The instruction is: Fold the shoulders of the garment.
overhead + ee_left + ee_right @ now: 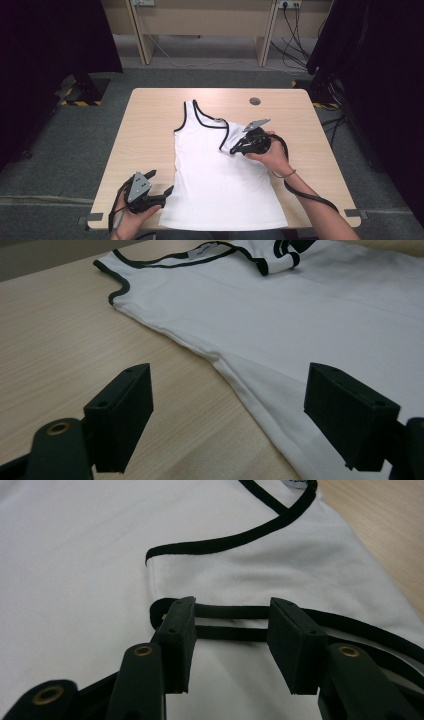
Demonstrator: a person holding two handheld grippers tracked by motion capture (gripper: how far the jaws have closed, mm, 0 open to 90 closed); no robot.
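Your right gripper (230, 647) hangs low over the white top (70, 580), its two black jaws parted with a clear gap between them. The pads press on nothing. Just beyond the jaw tips, two black trim bands (230, 622) of the top run side by side across the gap. Farther up the top, another black trim line (235, 540) curves over the white cloth. Right of the top lies bare table (385, 535).
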